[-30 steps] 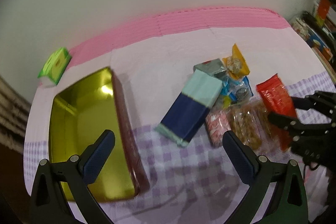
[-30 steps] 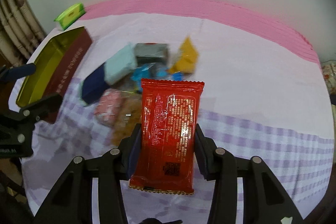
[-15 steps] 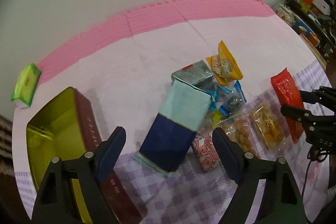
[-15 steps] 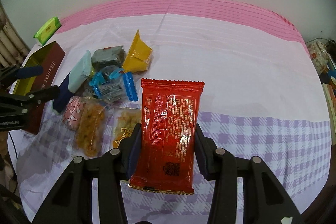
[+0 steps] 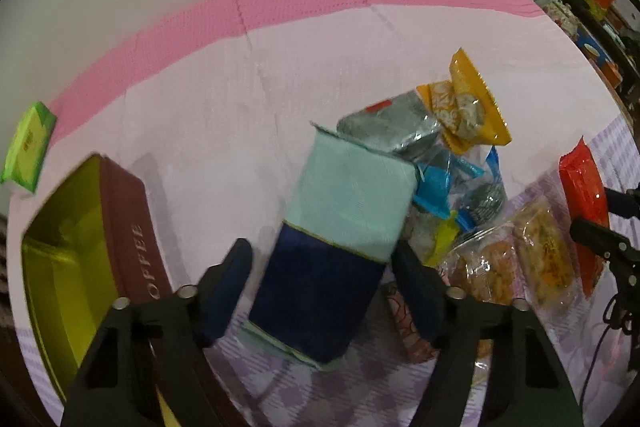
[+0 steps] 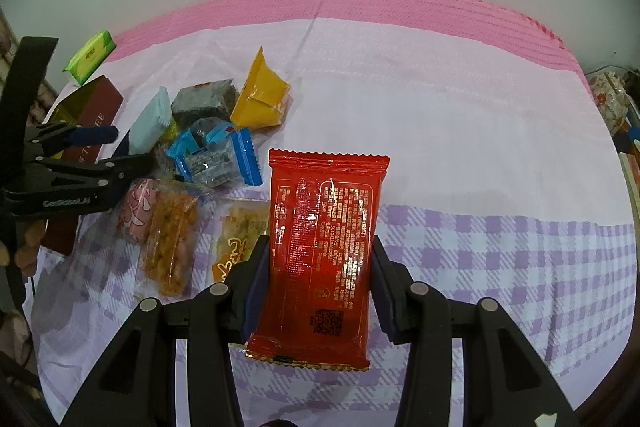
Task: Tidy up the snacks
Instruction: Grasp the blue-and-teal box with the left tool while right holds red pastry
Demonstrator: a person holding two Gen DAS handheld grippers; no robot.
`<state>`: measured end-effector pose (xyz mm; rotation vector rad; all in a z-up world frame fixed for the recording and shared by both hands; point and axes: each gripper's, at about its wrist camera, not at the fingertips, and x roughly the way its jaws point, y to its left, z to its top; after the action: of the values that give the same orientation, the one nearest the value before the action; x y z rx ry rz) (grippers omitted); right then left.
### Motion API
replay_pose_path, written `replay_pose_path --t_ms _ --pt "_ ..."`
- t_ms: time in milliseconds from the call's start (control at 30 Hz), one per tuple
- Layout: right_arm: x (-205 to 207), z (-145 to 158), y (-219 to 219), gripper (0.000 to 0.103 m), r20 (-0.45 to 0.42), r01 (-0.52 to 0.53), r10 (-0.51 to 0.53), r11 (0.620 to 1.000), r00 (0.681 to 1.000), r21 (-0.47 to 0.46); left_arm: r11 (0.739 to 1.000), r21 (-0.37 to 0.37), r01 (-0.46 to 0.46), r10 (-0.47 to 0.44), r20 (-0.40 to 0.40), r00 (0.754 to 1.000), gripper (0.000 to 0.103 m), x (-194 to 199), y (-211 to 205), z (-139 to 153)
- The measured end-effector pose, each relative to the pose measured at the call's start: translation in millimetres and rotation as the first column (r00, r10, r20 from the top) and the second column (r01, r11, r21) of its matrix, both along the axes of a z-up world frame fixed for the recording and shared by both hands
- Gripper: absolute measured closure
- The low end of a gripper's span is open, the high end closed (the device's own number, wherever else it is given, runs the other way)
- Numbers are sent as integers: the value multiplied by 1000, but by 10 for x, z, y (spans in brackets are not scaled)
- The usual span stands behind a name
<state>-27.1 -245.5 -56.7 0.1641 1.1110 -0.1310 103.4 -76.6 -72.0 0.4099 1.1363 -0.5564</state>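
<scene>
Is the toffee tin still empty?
Yes: in the left wrist view the open toffee tin shows only its bare gold inside, no snack in it.

Two tongs: the left tongs (image 5: pixel 322 277) and the right tongs (image 6: pixel 316 287). One red packet (image 6: pixel 326 247), one navy and mint pack (image 5: pixel 340 235), one yellow pouch (image 6: pixel 262 97), one grey packet (image 6: pixel 206 103), one blue-ended packet (image 6: pixel 216 161), one pink patterned packet (image 6: pixel 138 213), two clear packets (image 6: pixel 172 245) (image 6: pixel 236 241) of orange snacks, one tin (image 5: pixel 80 267), one green pack (image 6: pixel 90 57).

Left wrist: steeply down, close over the blue box (image 5: pixel 332 239).
Right wrist: steeply down, further back.
Shared: the snack pile (image 6: pixel 208 155).
</scene>
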Motion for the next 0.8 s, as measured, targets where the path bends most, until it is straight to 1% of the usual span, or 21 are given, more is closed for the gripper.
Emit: replay_pose_path --t_ms 33,200,367,400,433,500,567,700,800 --pt "2 -8 6 60 -2 -2 2 1000 1000 0 1000 -8 -7 7 -11 1000 42 2 12 -13" --pt "9 -34 32 60 -8 -9 9 1000 1000 0 1000 1 -30 30 11 999 48 -62 50 -5" --pt "2 -24 54 60 -6 -12 12 1000 1000 -13 999 5 -39 39 16 999 49 -172 86 29" --pt "-1 -24 59 60 -7 -11 11 1000 1000 -17 999 3 -41 41 15 999 56 -191 98 41" --pt "1 -27 63 60 -9 -12 11 1000 1000 -21 999 1 -44 44 17 999 65 -200 97 54" --pt "9 -41 70 60 -15 -11 11 1000 1000 -21 999 -5 -45 45 48 998 73 -251 92 133" --pt "19 -62 81 60 -23 -12 11 1000 1000 -26 999 -9 -49 49 45 998 74 -267 113 171" --pt "30 -53 78 60 -22 -11 10 1000 1000 -25 998 -6 -61 61 35 997 74 -292 120 151" --pt "39 -71 84 60 -26 -9 8 1000 1000 -29 997 -7 -71 71 14 997 70 -282 125 139"
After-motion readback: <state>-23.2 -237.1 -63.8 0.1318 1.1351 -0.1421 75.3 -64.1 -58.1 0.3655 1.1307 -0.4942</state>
